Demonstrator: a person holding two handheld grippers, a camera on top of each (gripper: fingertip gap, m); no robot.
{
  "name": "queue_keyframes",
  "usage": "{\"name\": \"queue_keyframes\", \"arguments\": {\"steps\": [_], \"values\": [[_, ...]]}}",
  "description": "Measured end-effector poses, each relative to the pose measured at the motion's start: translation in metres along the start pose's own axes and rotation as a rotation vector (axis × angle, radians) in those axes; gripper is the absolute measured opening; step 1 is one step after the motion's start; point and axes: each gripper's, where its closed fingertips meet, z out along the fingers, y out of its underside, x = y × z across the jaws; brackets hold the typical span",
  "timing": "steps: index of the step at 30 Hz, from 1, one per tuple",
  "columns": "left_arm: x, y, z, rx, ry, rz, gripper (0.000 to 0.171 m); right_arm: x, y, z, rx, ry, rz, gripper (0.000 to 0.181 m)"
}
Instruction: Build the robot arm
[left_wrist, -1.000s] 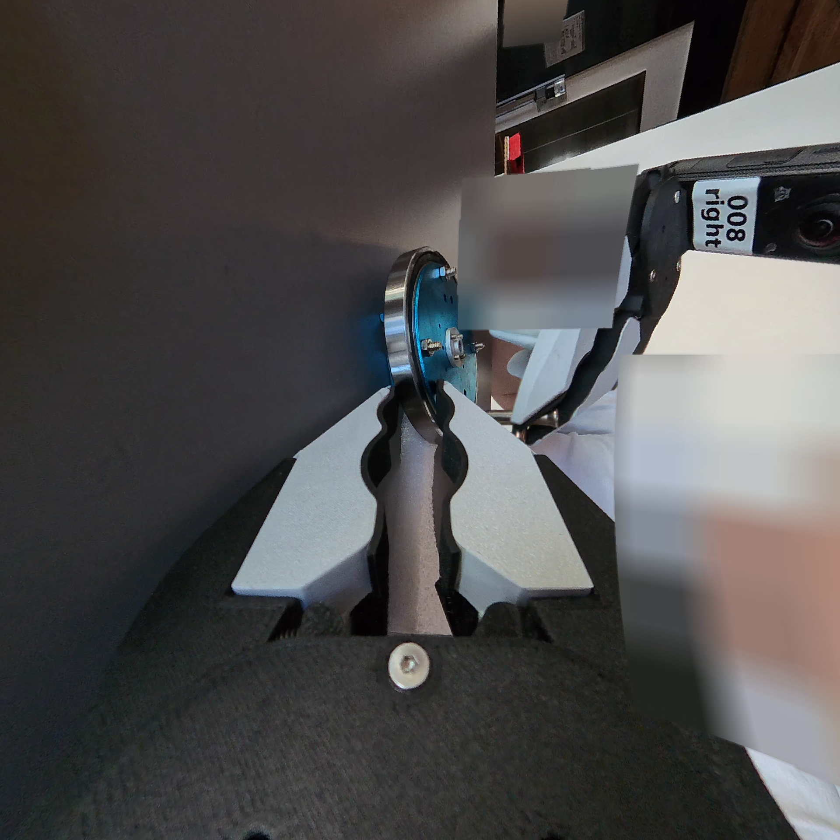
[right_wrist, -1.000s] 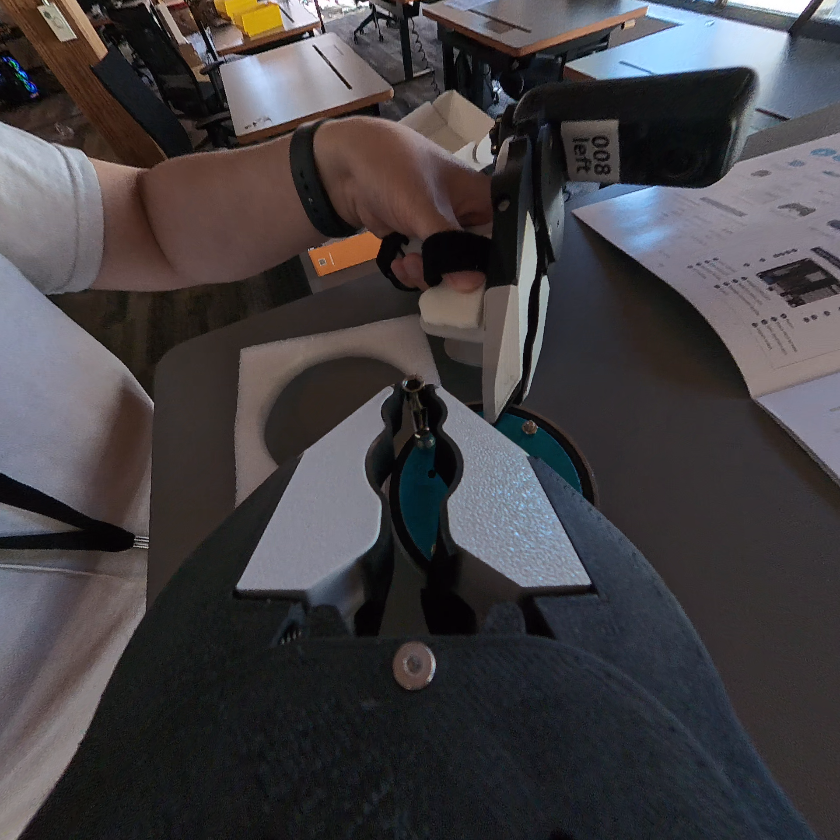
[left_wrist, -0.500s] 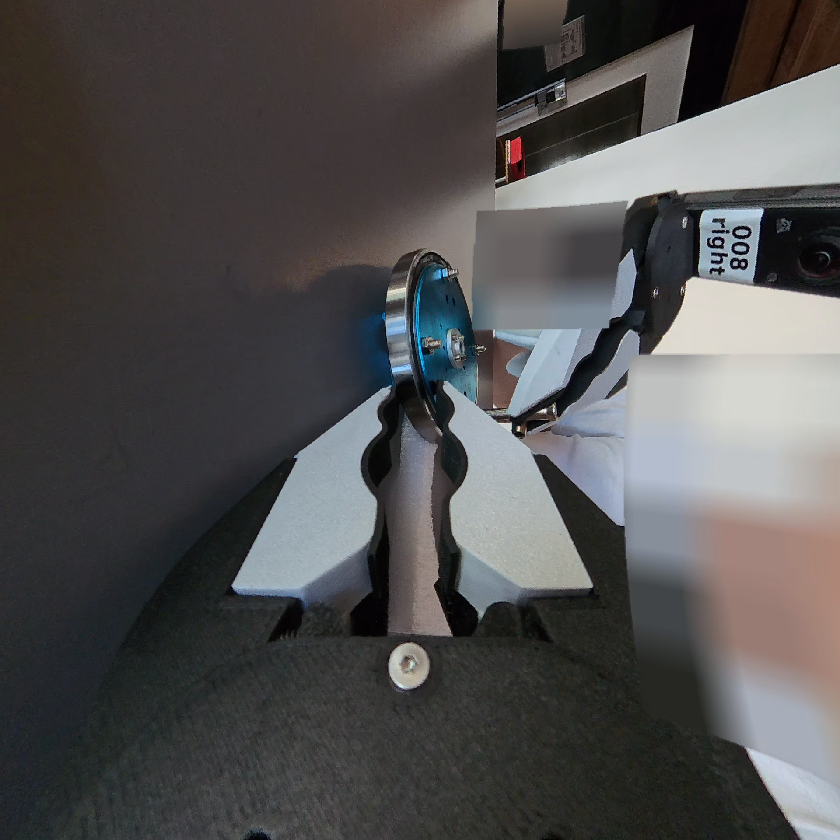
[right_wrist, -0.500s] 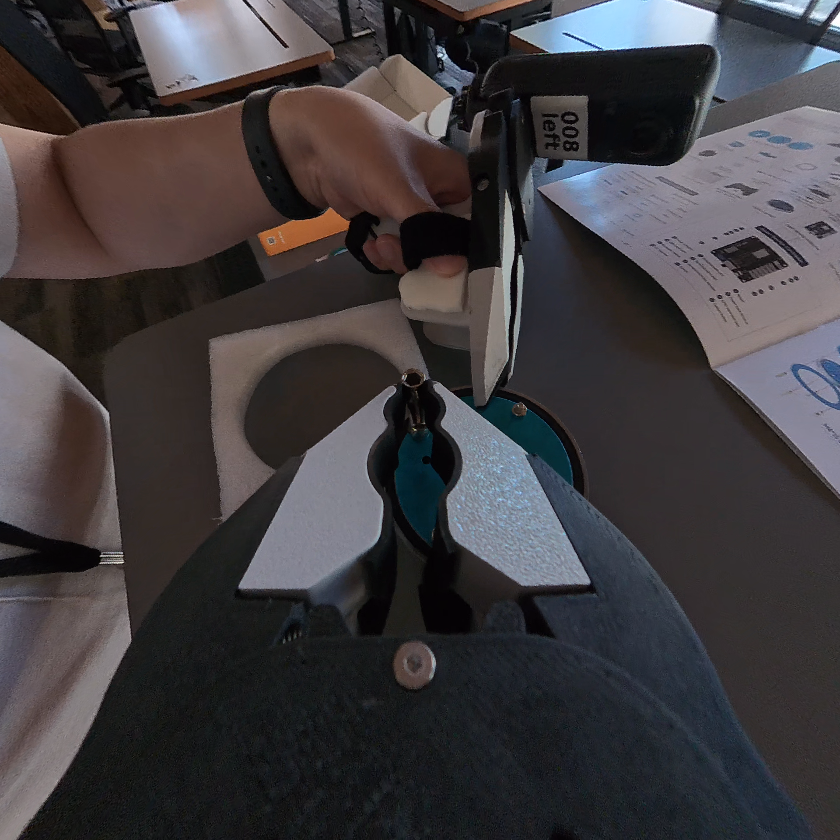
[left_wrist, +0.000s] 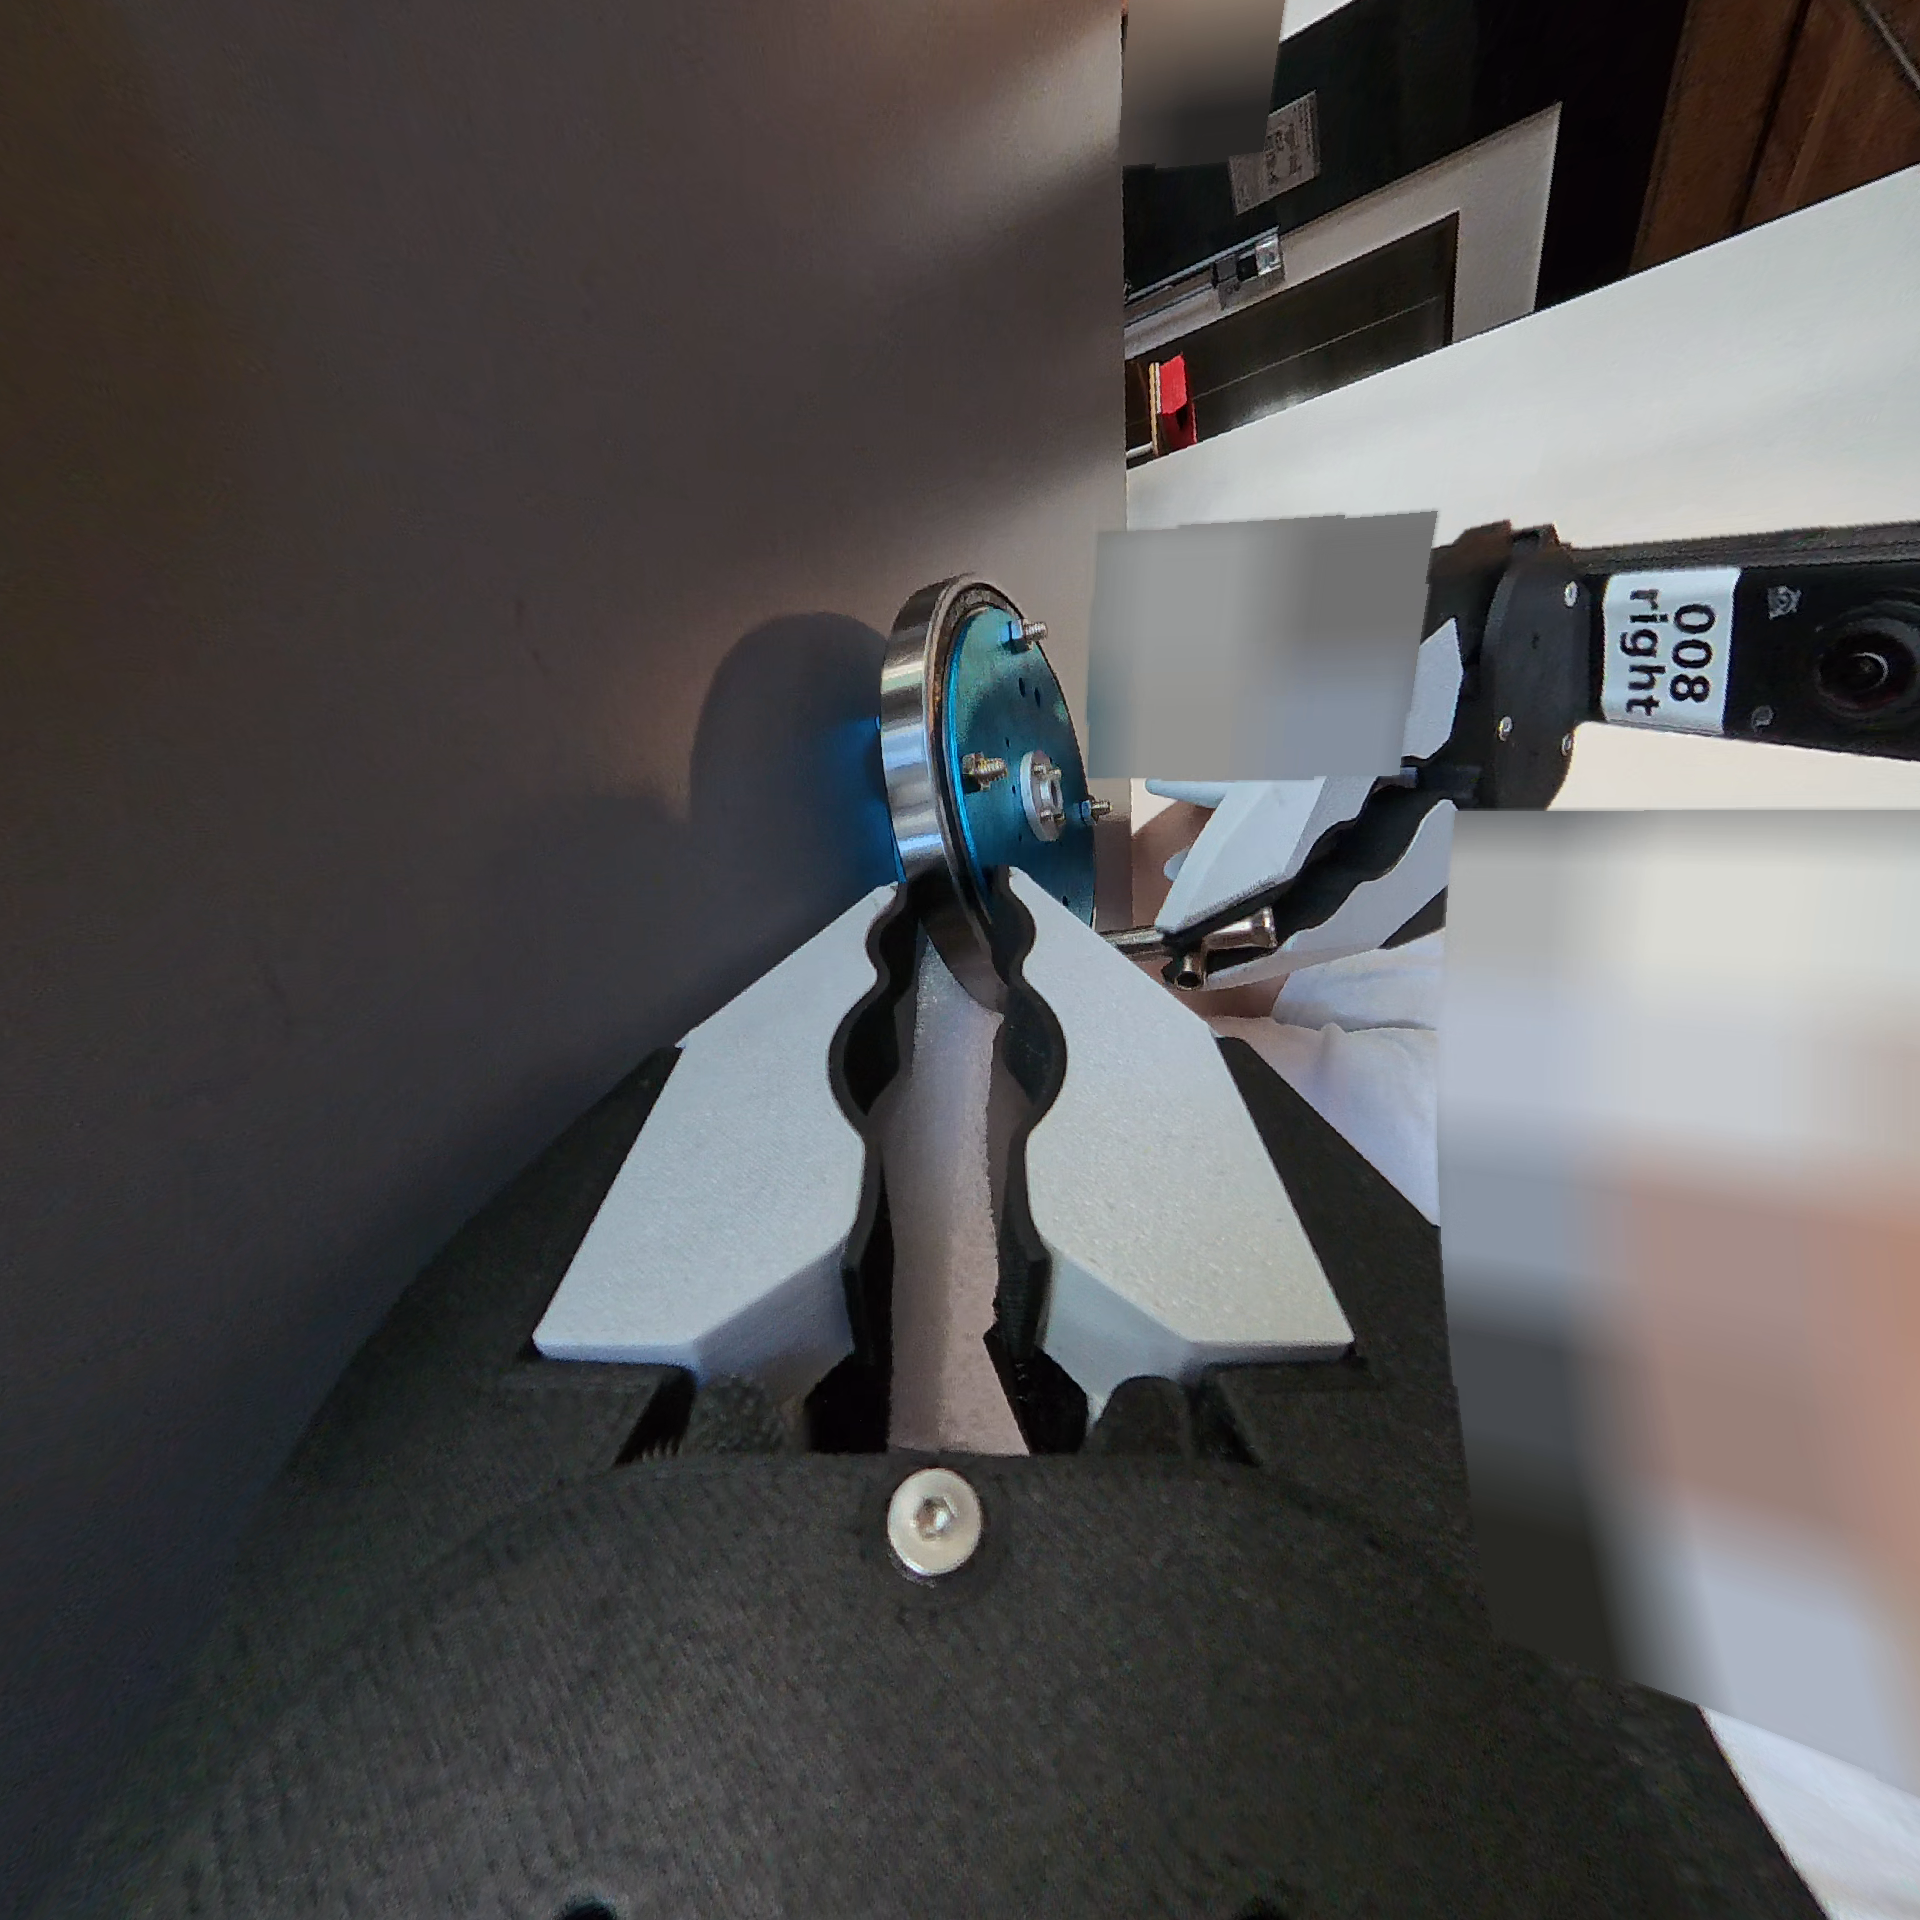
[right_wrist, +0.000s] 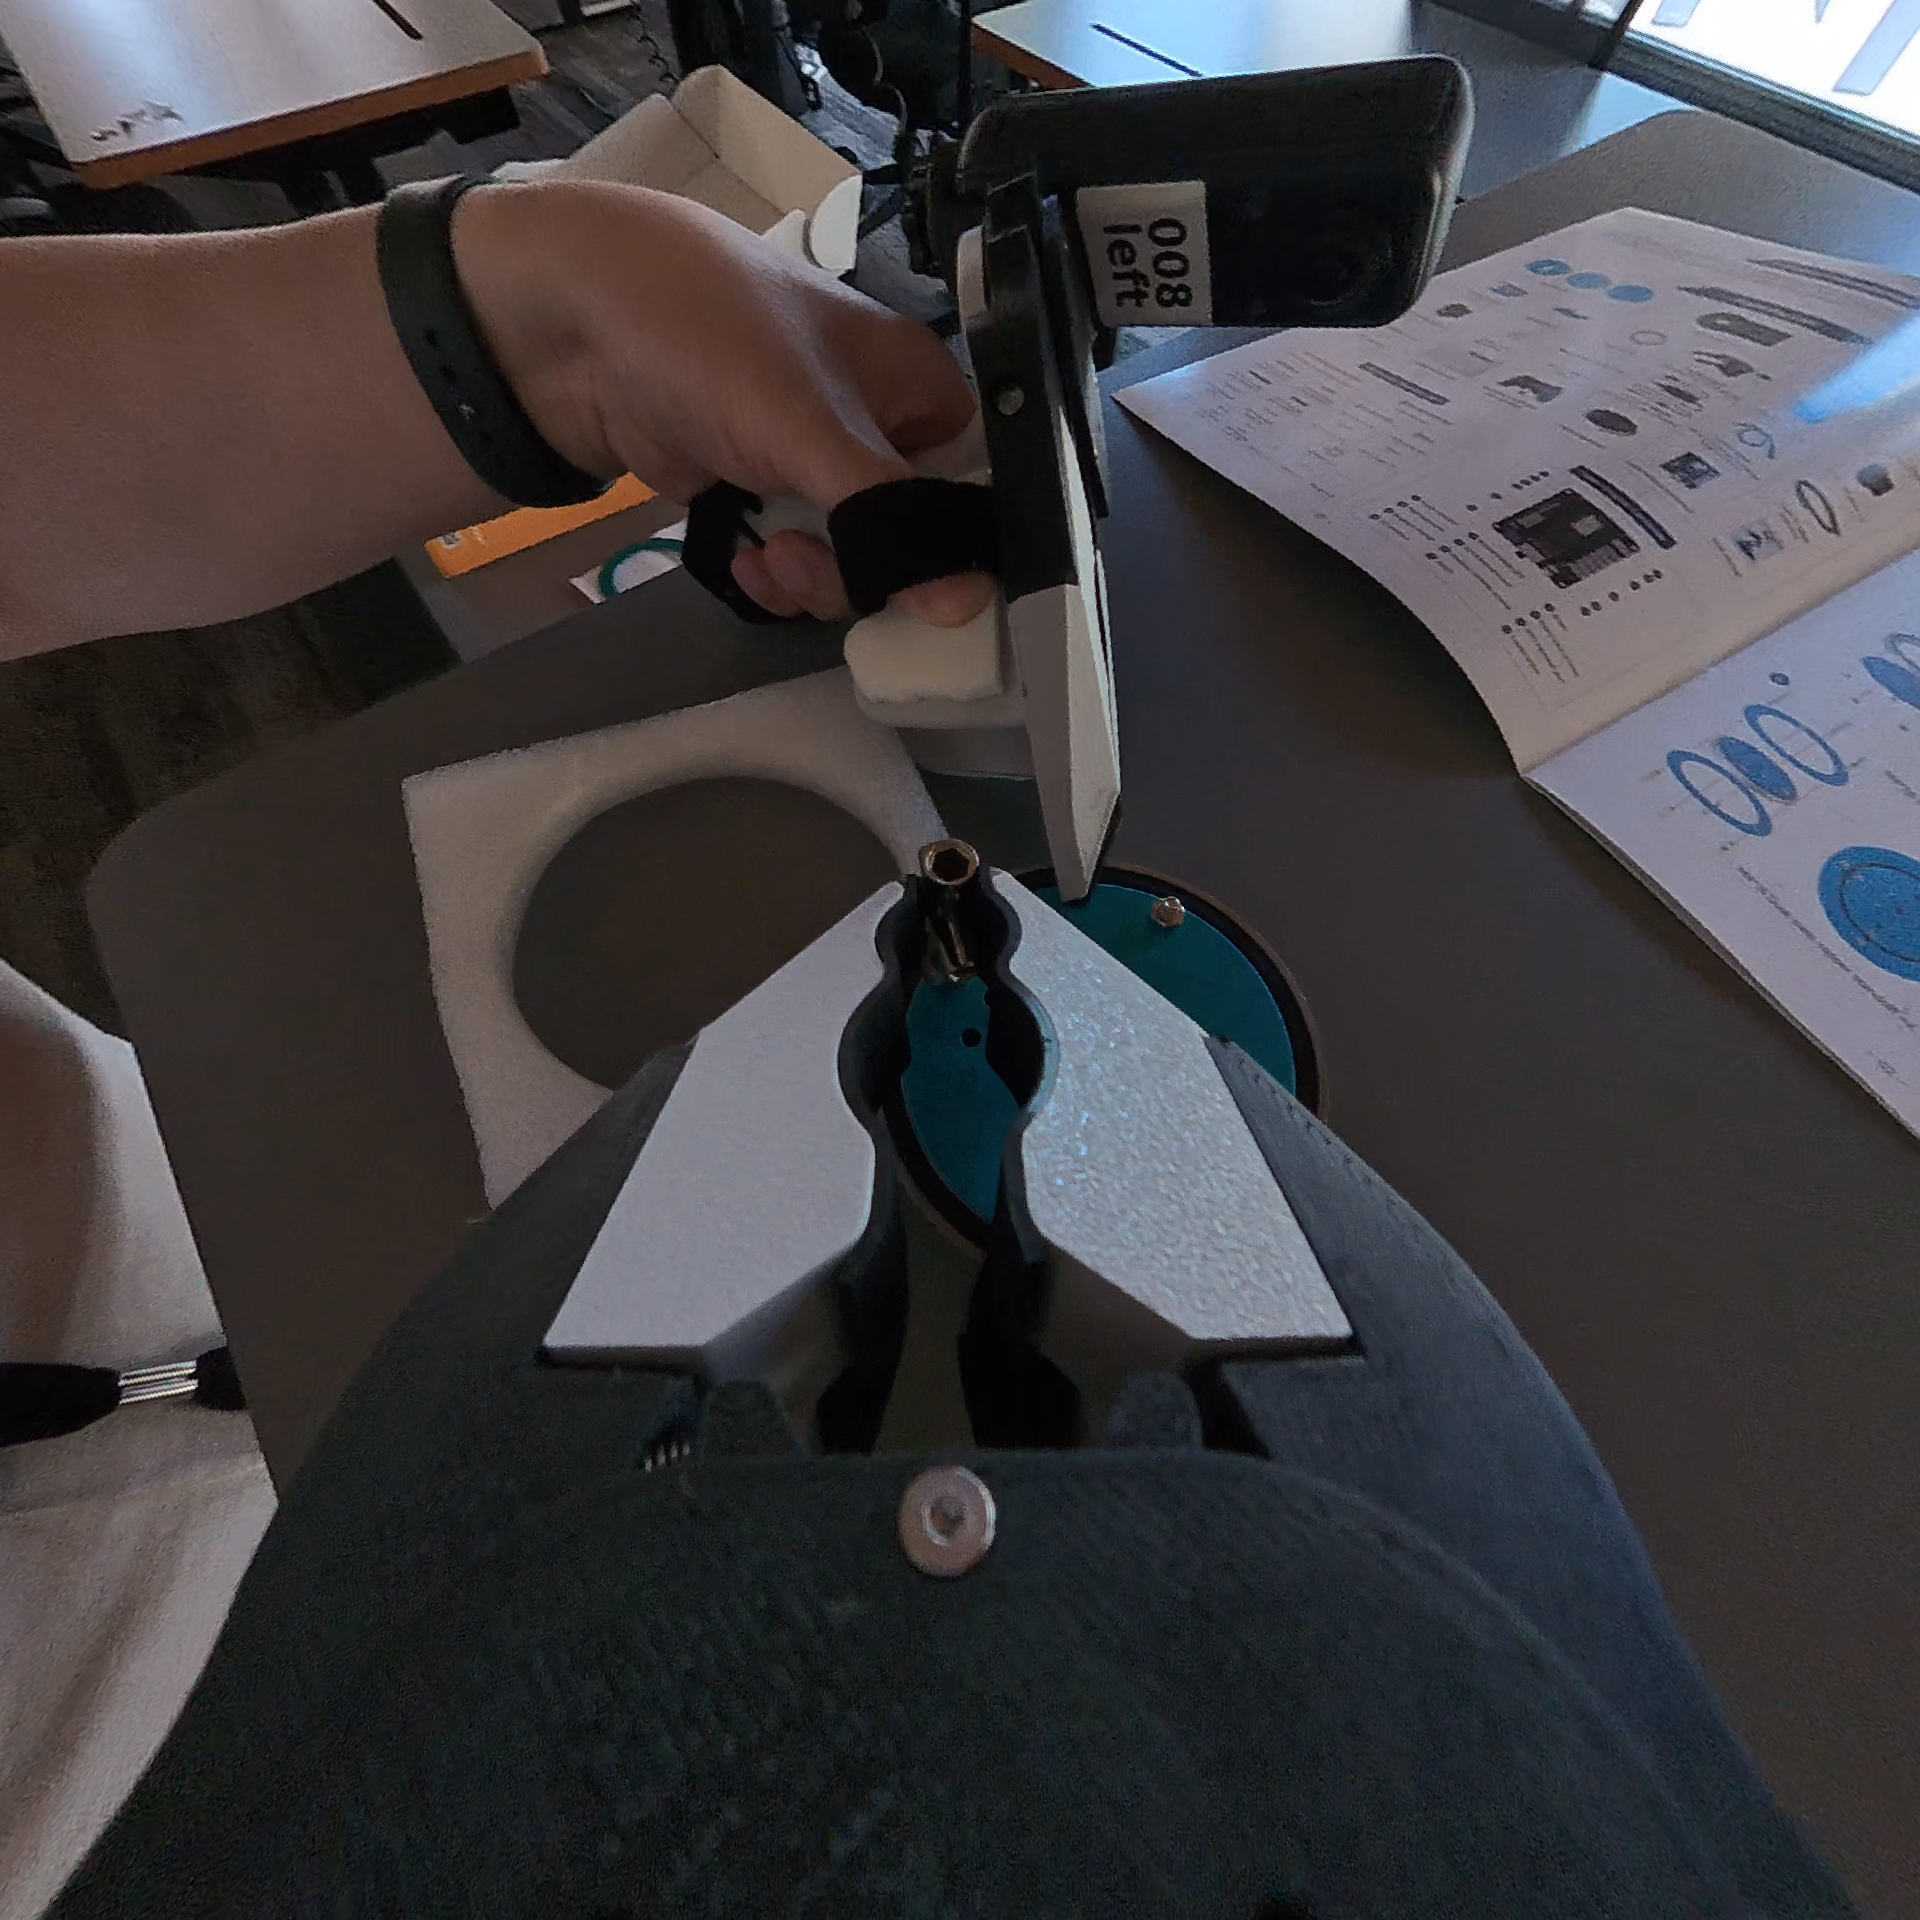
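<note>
A round blue disc with a steel rim (left_wrist: 971, 764) lies flat on the dark table, studs sticking up from its face. My left gripper (left_wrist: 956, 904) is shut on the disc's rim and points straight down at the table; it shows from outside in the right wrist view (right_wrist: 1081, 873). My right gripper (right_wrist: 951, 904) is shut on a small metal socket wrench (right_wrist: 948, 909) and hovers over the near part of the disc (right_wrist: 1174, 997). The left wrist view shows that gripper (left_wrist: 1226, 935) with the wrench (left_wrist: 1210, 940) just beside the disc's edge.
A white foam pad with a round hole (right_wrist: 665, 810) lies on the table left of the disc. An open printed booklet (right_wrist: 1621, 499) lies to the right. A person's hand (right_wrist: 665, 353) with a black wristband holds the left gripper. An open white box (right_wrist: 727, 145) stands behind. One gripper's finger ends stand about 5 cm off the other's.
My right gripper with the wrench has drawn closer to the disc and dropped lower over it. The left gripper keeps its hold on the rim and has not moved.
</note>
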Motion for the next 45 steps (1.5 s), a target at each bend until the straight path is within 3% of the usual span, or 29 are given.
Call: {"name": "queue_keyframes", "arguments": {"steps": [8, 13, 18, 26, 31, 34, 36, 38, 45], "values": [[0.000, 0.000, 0.000, 0.009, -0.002, 0.007, 0.013, 0.002, 0.000, 0.000, -0.009, 0.119, 0.064, 0.009], [0.000, 0.000, 0.000, 0.011, -0.005, 0.008, 0.013, 0.001, 0.000, 0.001, 0.007, 0.136, 0.028, 0.009], [0.000, -0.001, 0.000, 0.015, -0.008, 0.013, 0.013, 0.002, 0.001, 0.000, -0.004, 0.126, 0.110, 0.009], [0.002, -0.002, -0.001, 0.055, -0.025, 0.048, 0.013, 0.002, -0.001, 0.001, 0.020, 0.217, 0.044, 0.009], [0.030, -0.012, -0.024, 0.178, 0.030, 0.246, 0.018, 0.002, 0.002, -0.001, 0.011, 0.171, 0.087, 0.010], [0.045, 0.004, -0.023, 0.132, -0.060, 0.519, 0.021, 0.004, 0.005, 0.000, -0.013, 0.192, 0.058, 0.024], [0.047, 0.013, -0.018, 0.101, -0.137, 0.638, 0.029, 0.003, 0.004, 0.000, 0.000, 0.187, 0.060, 0.021], [0.046, 0.018, -0.017, 0.075, -0.182, 0.680, 0.029, 0.000, 0.000, 0.000, 0.026, 0.164, 0.061, 0.009], [0.066, 0.017, -0.016, 0.074, -0.152, 0.805, 0.019, 0.001, 0.002, 0.003, -0.037, 0.144, 0.042, 0.008]]}}
